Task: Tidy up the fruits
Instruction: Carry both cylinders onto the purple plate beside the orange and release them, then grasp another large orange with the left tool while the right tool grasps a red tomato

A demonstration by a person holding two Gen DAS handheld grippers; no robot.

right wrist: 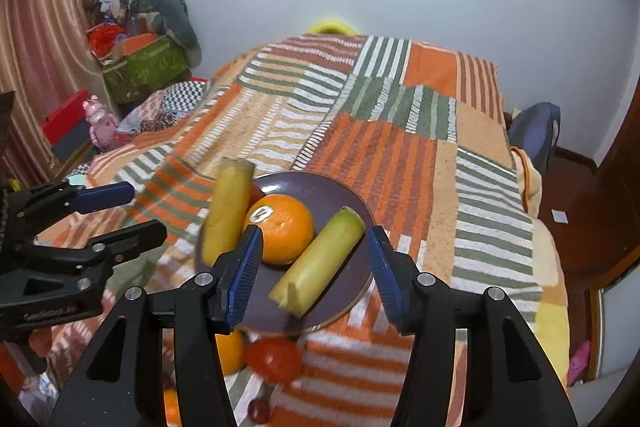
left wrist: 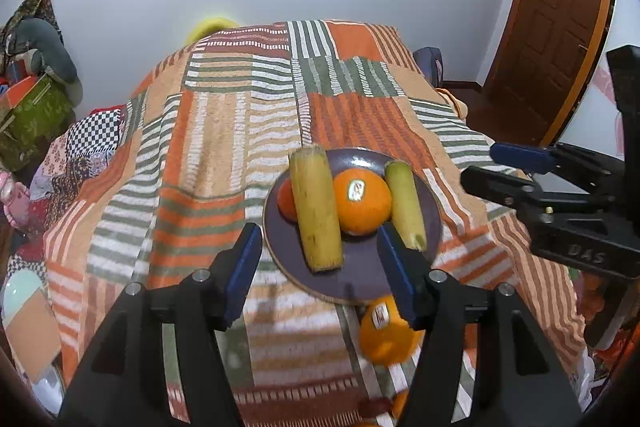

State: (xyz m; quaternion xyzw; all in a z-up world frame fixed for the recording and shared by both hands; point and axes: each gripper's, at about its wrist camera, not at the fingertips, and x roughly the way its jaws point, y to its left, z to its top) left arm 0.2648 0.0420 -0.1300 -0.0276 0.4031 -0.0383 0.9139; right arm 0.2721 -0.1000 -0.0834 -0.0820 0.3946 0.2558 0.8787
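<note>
On the striped orange-and-green bedspread (left wrist: 224,131) sits a round dark purple plate (left wrist: 356,279) holding two yellow-green corn cobs (left wrist: 316,211), a stickered orange (left wrist: 362,201) between them, and a red tomato (left wrist: 287,205) tucked behind the longer cob. Both tools hover just short of the plate's near rim — the left gripper (left wrist: 318,261) and the right gripper (right wrist: 314,261) each spread wide, grasping nothing. Off the plate, on the near side, lie a second stickered orange (left wrist: 386,335), another red tomato (right wrist: 274,359) and a small dark grape (right wrist: 259,410).
</note>
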